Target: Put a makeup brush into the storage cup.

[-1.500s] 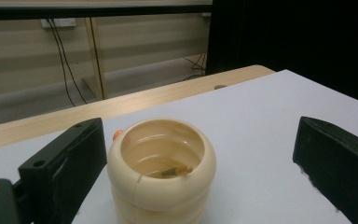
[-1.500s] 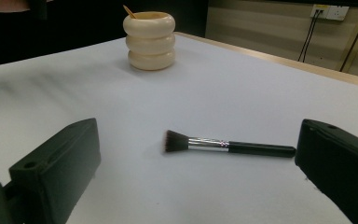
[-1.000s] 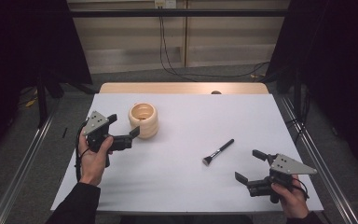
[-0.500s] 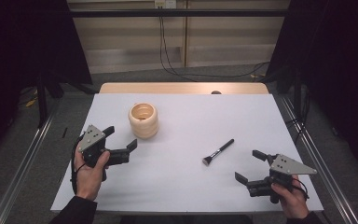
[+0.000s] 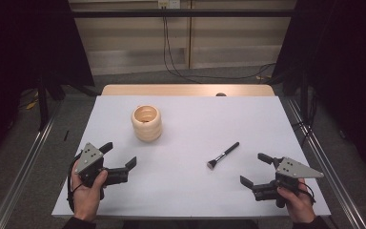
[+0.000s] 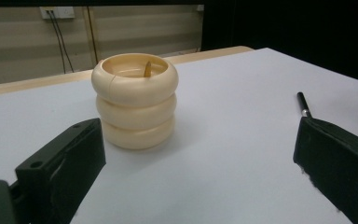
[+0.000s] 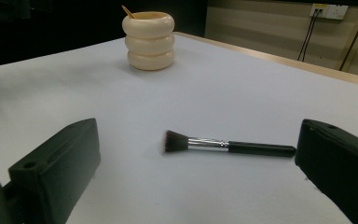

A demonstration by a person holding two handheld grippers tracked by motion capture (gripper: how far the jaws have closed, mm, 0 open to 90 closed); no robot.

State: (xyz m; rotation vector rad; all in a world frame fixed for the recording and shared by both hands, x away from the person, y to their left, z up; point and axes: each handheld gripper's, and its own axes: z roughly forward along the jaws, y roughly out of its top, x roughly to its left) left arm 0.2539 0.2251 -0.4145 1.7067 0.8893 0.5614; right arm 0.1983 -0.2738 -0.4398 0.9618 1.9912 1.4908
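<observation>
Materials, surface finish
Holder (image 6: 135, 100): smooth, satin cream. Brush (image 7: 226, 145): glossy black handle, metal ferrule. Table (image 5: 195, 124): matt white.

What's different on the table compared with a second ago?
The left gripper drew back from beside the cream ribbed wooden holder toward the table's near edge, jaws open and empty. The right gripper, open, the black-handled makeup brush and the holder stayed where they were.

No readable text, labels or nos. anywhere. Ringed pot (image 5: 146, 122), brush (image 5: 223, 155) beside it: both plain, no brand marks.
</observation>
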